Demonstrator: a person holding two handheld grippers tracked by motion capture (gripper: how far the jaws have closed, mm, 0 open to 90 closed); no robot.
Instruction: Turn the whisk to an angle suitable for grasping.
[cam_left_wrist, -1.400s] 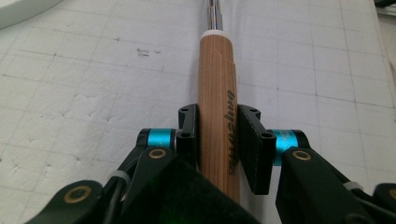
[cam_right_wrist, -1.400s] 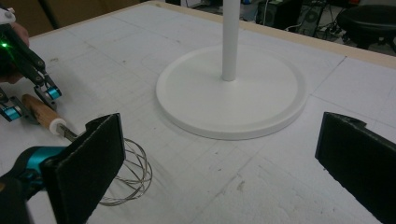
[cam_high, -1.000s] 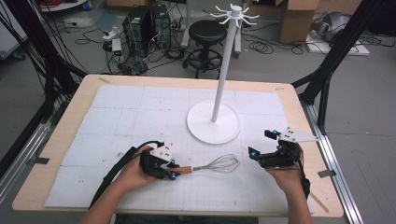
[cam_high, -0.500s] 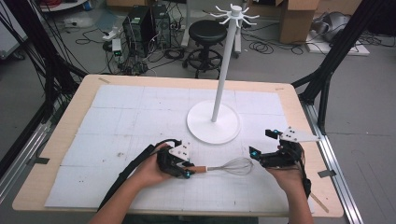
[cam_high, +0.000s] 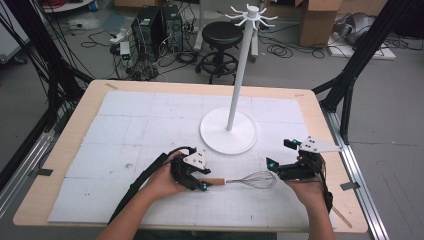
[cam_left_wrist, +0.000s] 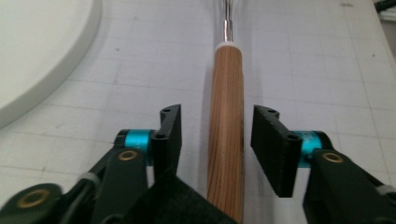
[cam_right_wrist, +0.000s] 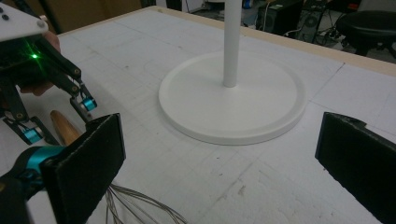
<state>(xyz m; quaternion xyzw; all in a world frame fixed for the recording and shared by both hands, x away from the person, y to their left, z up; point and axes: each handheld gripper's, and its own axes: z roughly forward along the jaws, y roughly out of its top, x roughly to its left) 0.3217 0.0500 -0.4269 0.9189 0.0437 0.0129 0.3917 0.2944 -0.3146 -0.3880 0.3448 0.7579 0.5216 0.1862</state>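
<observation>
We see a whisk (cam_high: 245, 180) lying flat on the white gridded mat (cam_high: 150, 125) near the front edge of the table (cam_high: 90, 100), its wooden handle (cam_high: 216, 182) pointing left and its wire head pointing right; in the left gripper view the handle (cam_left_wrist: 227, 126) runs straight up between the two black jaws, with a clear gap on either side, so the pads do not press on it; the jaws of the left gripper (cam_high: 202, 186) have just been opening, and they now stand partly apart around the handle without hold of it; the left hand (cam_high: 162, 182) rests on the mat behind it. The right gripper (cam_high: 272, 167) sits just right of the wire head, near but apart from it; in the right gripper view its jaws stand wide apart with nothing gripped between them, and the whisk's wires (cam_right_wrist: 135, 205) lie on the mat below the left jaw; farther off in that view we see the left gripper (cam_right_wrist: 56, 116) at the handle's end. The white stand (cam_high: 230, 127), a round base with a tall post and hooks on top, stands on the mat beyond the whisk, well apart from both grippers.
</observation>
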